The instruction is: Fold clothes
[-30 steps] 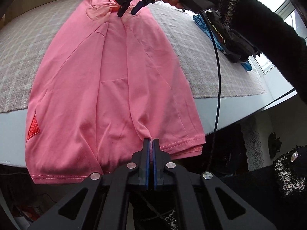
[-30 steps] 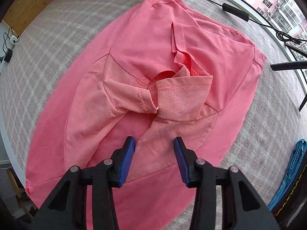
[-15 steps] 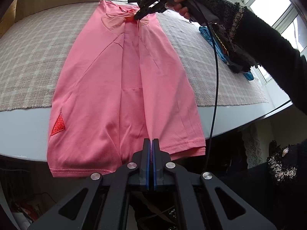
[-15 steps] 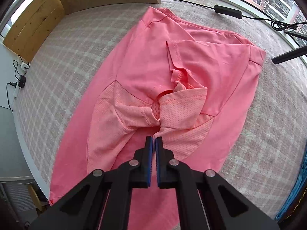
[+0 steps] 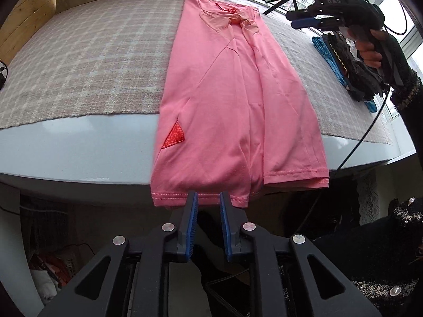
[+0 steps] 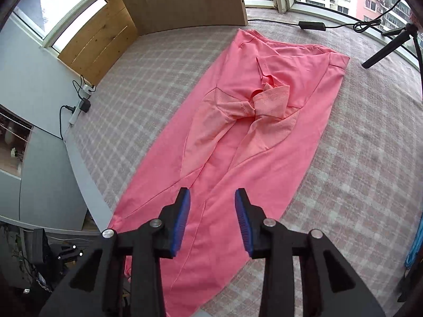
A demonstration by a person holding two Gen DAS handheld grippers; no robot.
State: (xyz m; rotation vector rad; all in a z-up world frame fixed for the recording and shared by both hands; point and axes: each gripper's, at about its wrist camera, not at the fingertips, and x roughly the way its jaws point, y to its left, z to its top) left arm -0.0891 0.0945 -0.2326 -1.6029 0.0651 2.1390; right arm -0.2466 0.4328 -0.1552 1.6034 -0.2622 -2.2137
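A pink T-shirt (image 5: 232, 100) lies lengthwise on the checked tablecloth, both sides folded in toward the middle, sleeves bunched near the collar (image 6: 264, 103). Its hem hangs over the table's near edge. My left gripper (image 5: 207, 196) is open, its blue pads just at the hem, holding nothing. My right gripper (image 6: 212, 198) is open above the shirt's middle, empty. In the left wrist view the right gripper (image 5: 304, 19) hovers to the right of the collar end.
A pile of dark and blue clothes (image 5: 351, 66) sits at the table's right. A tripod leg (image 6: 383, 50) and a cable with a black box (image 6: 312, 25) lie by the window. A wooden board (image 6: 185, 0) stands at the far end.
Both grippers were shut on the shirt half a second ago and have now opened and let go. The right gripper lifted away from the collar; the left backed off the hem.
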